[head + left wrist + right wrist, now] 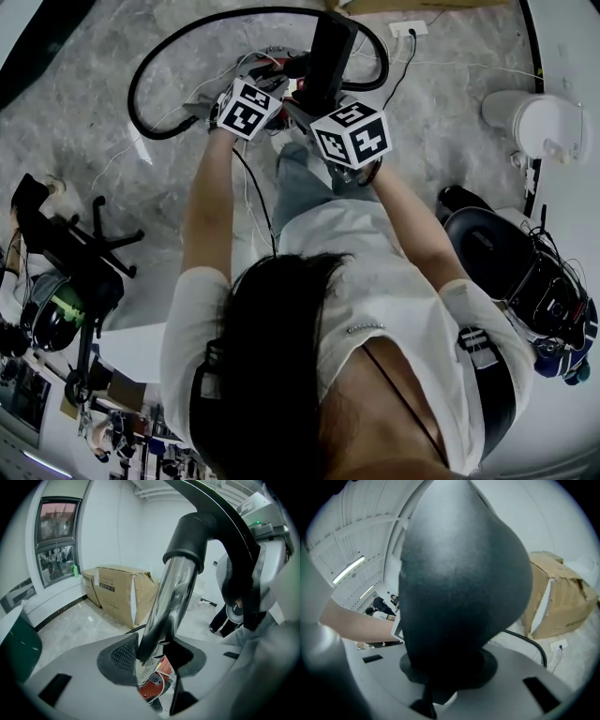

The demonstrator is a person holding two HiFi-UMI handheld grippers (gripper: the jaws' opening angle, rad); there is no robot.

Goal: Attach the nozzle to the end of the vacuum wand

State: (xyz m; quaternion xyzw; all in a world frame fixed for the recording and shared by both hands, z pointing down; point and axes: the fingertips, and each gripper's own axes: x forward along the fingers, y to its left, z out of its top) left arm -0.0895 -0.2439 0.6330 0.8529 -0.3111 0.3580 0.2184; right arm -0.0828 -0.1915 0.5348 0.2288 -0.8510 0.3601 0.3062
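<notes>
Seen from overhead, at twelve o'clock, the left tongs (pixel 150 660) clamp a shiny chrome vacuum wand tube (pixel 171 597), jaws fairly wide around it. Just beside them at one o'clock, the right tongs (pixel 440 677) pinch narrowly on the bulky black plastic nozzle (pixel 328 52). Whether the two parts are joined is unclear. Pushing the nozzle on crooked could jam it, or make the smooth tube slide in the grip.

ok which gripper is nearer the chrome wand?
Left. The left gripper is clamped on the chrome wand; the right gripper holds only the black nozzle.
</notes>
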